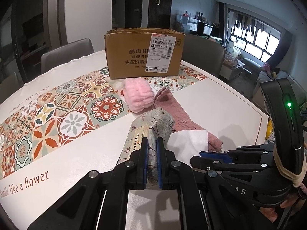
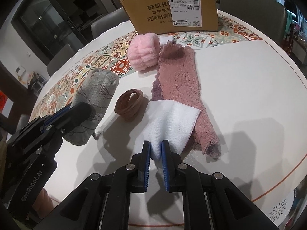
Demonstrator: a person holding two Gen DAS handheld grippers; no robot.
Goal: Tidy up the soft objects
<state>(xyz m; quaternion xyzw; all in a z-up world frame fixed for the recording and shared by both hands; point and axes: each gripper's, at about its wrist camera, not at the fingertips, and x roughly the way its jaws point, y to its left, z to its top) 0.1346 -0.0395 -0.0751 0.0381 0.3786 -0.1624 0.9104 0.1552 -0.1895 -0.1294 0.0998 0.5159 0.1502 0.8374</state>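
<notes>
The left gripper point(image 1: 152, 142) has its blue pads closed on a fold of the grey printed fabric pouch point(image 2: 96, 94), which rests on the white table point(image 2: 239, 88). The right gripper point(image 2: 155, 146) pinches the near corner of the white woven cloth point(image 2: 170, 120), lying partly over the dusty-pink plush towel point(image 2: 178, 76).

Progress, as judged: early. The open brown cardboard box point(image 1: 144, 57) at the far side appears to be the destination; its inside is not visible. The pale pink fluffy roll point(image 2: 144, 53) and the brown ring of bands point(image 2: 129, 104) lie untouched.

Both grippers slope down toward the tabletop, side by side.
</notes>
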